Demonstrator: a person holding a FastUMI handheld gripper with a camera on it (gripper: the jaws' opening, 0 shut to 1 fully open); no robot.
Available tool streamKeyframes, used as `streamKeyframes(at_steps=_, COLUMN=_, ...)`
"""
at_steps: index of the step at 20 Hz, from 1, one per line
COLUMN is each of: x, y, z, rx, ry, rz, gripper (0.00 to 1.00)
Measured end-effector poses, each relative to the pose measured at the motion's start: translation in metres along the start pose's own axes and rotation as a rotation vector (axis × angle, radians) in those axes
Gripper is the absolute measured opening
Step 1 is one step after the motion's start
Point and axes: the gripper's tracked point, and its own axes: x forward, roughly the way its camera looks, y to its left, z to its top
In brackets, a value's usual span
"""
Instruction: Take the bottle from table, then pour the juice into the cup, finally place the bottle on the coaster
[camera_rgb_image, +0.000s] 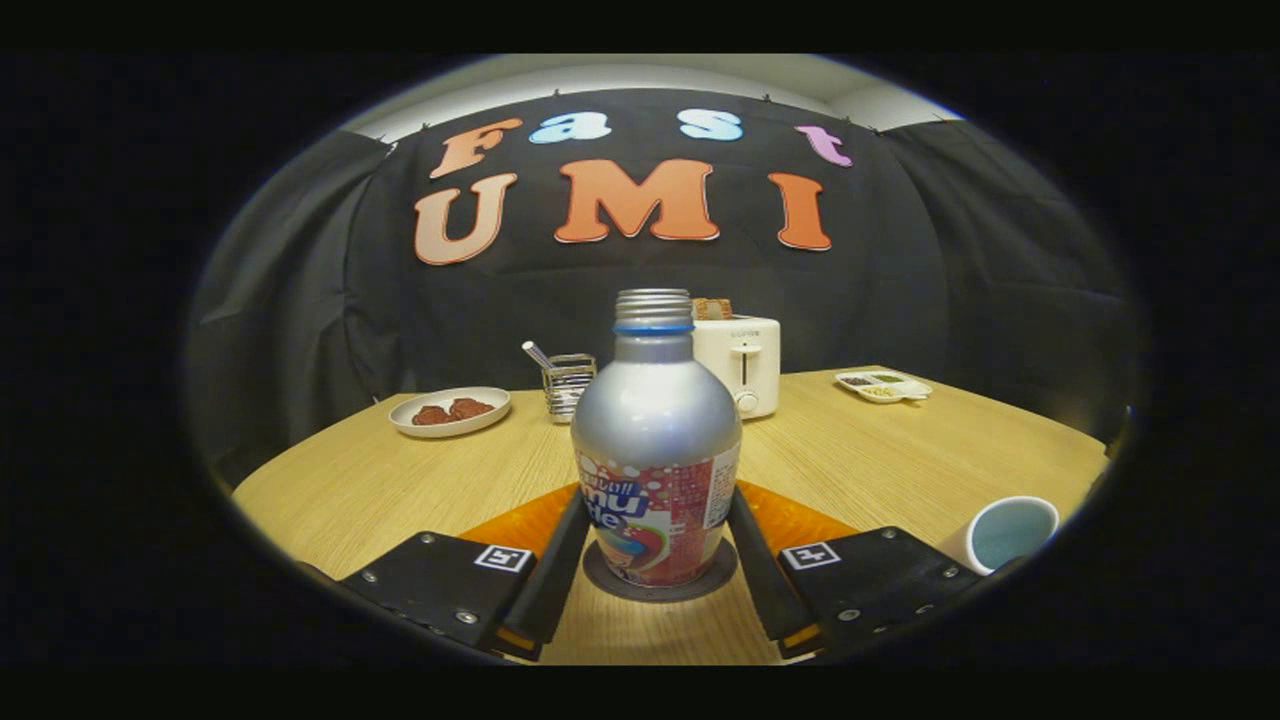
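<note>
Bottle (655, 450): upright on the coaster (660, 588), cap off.
My gripper (655, 545): fingers touch both bottle sides.
Cup (1008, 532): I can't see what's inside.
Plate (450, 411): brown food.

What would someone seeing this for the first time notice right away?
First, the silver bottle standing upright on a dark round coaster, between the gripper fingers, which sit against its sides. Next, the white cup beside the right finger, and beyond the bottle a white toaster and a plate of brown food on the wooden table.
</note>
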Motion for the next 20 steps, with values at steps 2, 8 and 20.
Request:
streamKeyframes(at_steps=2, x=0.000, y=-0.001, z=0.000, rx=0.005, ry=0.003, rz=-0.010, gripper=0.78)
streamKeyframes(at_steps=8, x=-0.013, y=0.001, z=0.014, rx=0.008, ry=-0.031, rz=0.007, gripper=0.90)
streamKeyframes(at_steps=20, x=-0.105, y=0.010, z=0.074, rx=-0.008, ry=-0.162, rz=0.020, gripper=0.96)
